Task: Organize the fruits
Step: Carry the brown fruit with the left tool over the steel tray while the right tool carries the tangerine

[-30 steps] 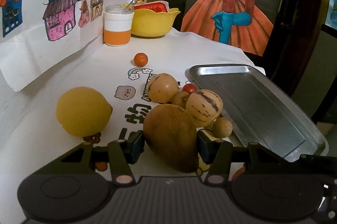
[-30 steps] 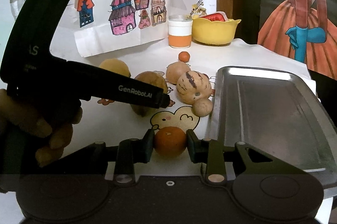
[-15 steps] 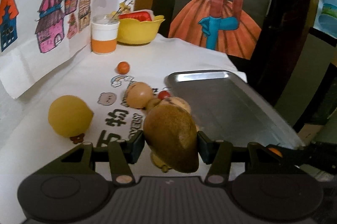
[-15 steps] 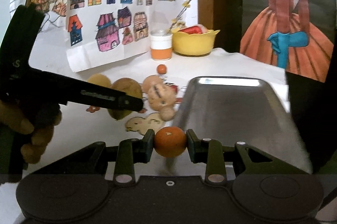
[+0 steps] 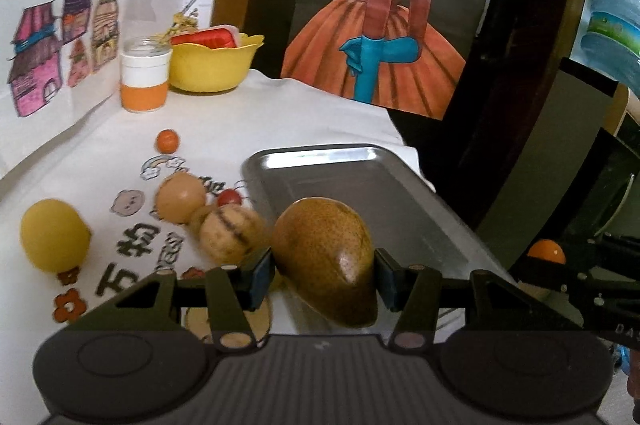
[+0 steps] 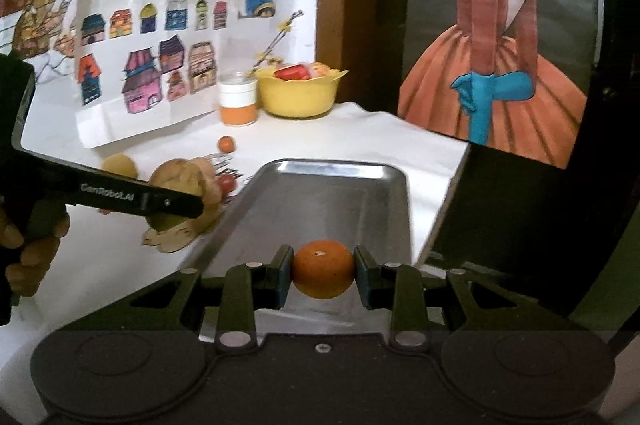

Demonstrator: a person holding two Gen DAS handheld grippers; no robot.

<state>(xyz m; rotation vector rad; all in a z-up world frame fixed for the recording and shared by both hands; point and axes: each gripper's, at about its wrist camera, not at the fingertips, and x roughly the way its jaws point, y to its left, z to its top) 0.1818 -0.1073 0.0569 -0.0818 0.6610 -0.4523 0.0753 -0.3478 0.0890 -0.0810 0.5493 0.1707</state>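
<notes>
My left gripper [image 5: 323, 275] is shut on a large brown mango [image 5: 326, 257], held in the air over the near left edge of the metal tray [image 5: 360, 185]. My right gripper [image 6: 322, 275] is shut on a small orange [image 6: 322, 269] above the near end of the tray [image 6: 344, 193]. On the white cloth left of the tray lie a yellow lemon [image 5: 54, 235], a striped pale melon [image 5: 232, 239], a tan round fruit [image 5: 181, 197], a red cherry tomato [image 5: 229, 198] and a little orange fruit [image 5: 167, 140]. The left gripper's side arm [image 6: 132, 195] shows in the right wrist view.
A yellow bowl [image 5: 214, 65] and a white and orange cup [image 5: 145, 79] stand at the back of the table. Drawings hang on the wall at left. The table's right edge drops off beside the tray. A hand [image 6: 24, 257] holds the left gripper.
Both grippers have lifted their fruit off the cloth and moved right, over the tray. The mango and the orange left the table surface; the other fruits stayed put.
</notes>
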